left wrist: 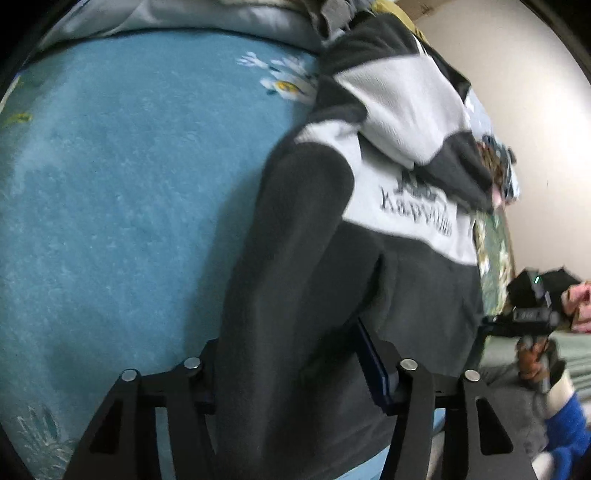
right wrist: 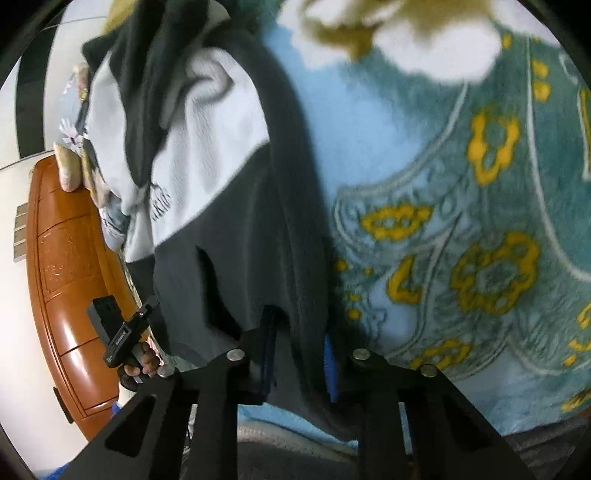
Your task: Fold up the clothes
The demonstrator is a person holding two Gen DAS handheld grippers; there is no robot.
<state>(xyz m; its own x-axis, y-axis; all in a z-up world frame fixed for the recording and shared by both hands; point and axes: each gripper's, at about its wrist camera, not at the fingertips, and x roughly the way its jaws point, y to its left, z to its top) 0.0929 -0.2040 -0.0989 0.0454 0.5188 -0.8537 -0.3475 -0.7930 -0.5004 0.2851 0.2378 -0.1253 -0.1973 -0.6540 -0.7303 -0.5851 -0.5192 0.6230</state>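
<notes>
Nearest the lenses, both tools were clenched on the bottom hem of a dark grey and white hoodie (left wrist: 369,229): the left gripper (left wrist: 295,373) on the corner at 6 o'clock, the right gripper (right wrist: 299,354) likewise. Folding looked barely begun (sleeves lay along the body, hood still loose at 12 o'clock), so the main folds remained. Beyond it, on the blue floral blanket (left wrist: 129,184), a clothes pile (left wrist: 332,14) crowded the top.
</notes>
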